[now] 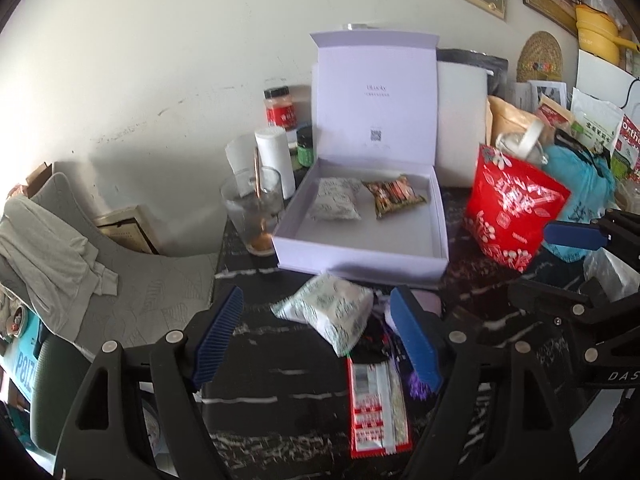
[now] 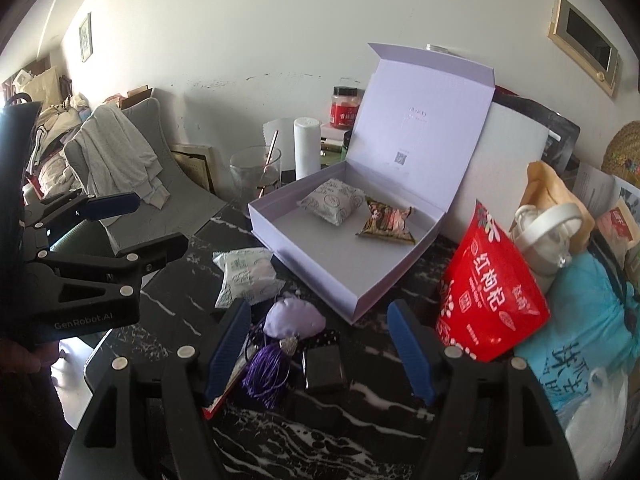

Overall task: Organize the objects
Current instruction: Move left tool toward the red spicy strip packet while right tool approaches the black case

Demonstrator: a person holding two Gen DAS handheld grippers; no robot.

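Note:
An open lavender box (image 1: 438, 216) (image 2: 308, 258) stands on the black marble table, lid up. Inside lie a white patterned packet (image 1: 334, 199) (image 2: 332, 200) and a brown snack packet (image 1: 394, 196) (image 2: 386, 220). Another white patterned packet (image 1: 332, 312) (image 2: 246, 272) lies on the table before the box. My left gripper (image 1: 316, 338) is open just in front of it, empty. My right gripper (image 2: 320, 348) is open over a lavender sachet with purple tassel (image 2: 292, 318) and a black case (image 2: 324, 368). A red-white flat packet (image 1: 376, 404) lies near the left gripper.
A glass with a straw (image 1: 254, 208) (image 2: 256, 172), a white cylinder (image 1: 274, 156) and jars stand left of the box. A red bag (image 1: 512, 210) (image 2: 486, 296), a blue bag (image 2: 588, 320) and clutter crowd the right. A grey chair (image 1: 132, 280) stands left of the table.

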